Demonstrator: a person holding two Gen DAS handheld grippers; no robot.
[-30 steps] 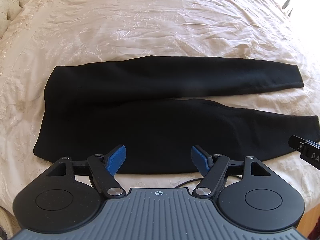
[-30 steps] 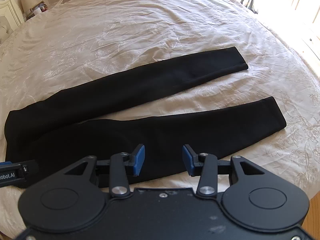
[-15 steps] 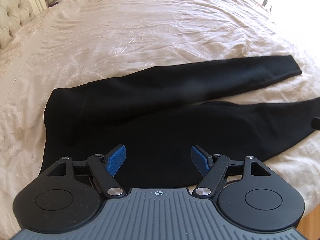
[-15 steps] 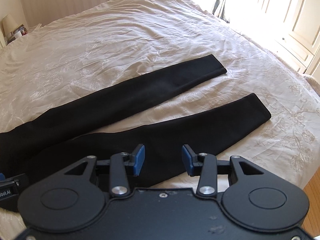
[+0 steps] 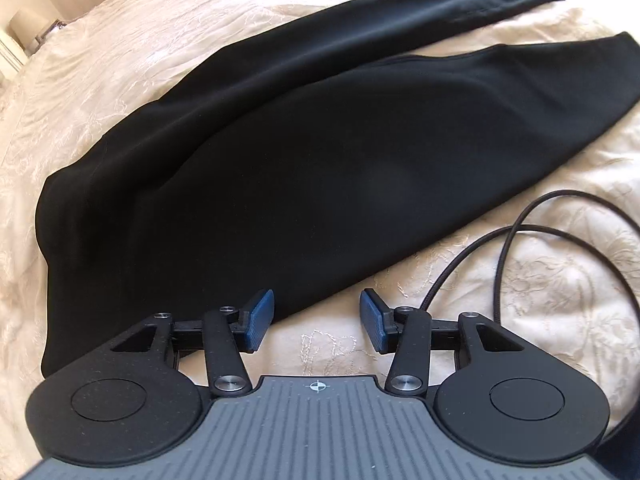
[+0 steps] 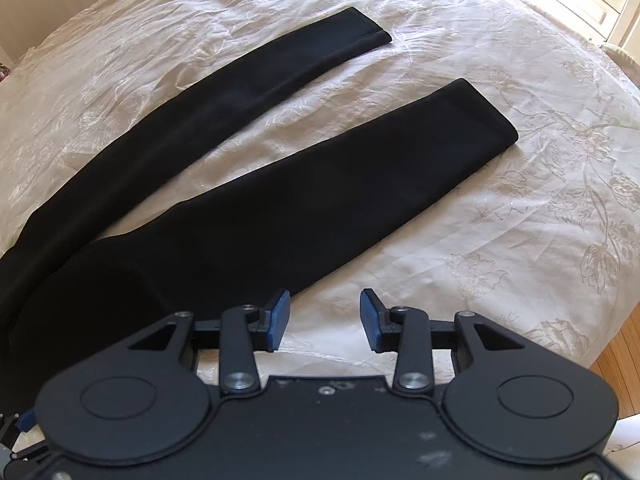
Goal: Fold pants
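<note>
1. Both grippers have dropped closer to the bed than a second ago, and the pants now fill far more of each view; in the left view a cable has come in at the right.
2. The pants (image 5: 304,168) (image 6: 248,216) are black and lie flat on the bed, waist end to the left, the two legs spread apart with a wedge of bedspread between them.
3. The left gripper (image 5: 317,322) hangs over the near edge of the pants by the hip. Its jaws are closing, with a gap left; the left pad sits over the fabric edge, the right over bedspread, and nothing is gripped.
4. The right gripper (image 6: 324,320) is over the near edge of the nearer leg. Its jaws are closing too, and only bedspread shows between the pads.
5. The bed (image 6: 520,240) has a cream embroidered spread.
6. The cable (image 5: 496,264) loops on the spread just right of the left gripper.
</note>
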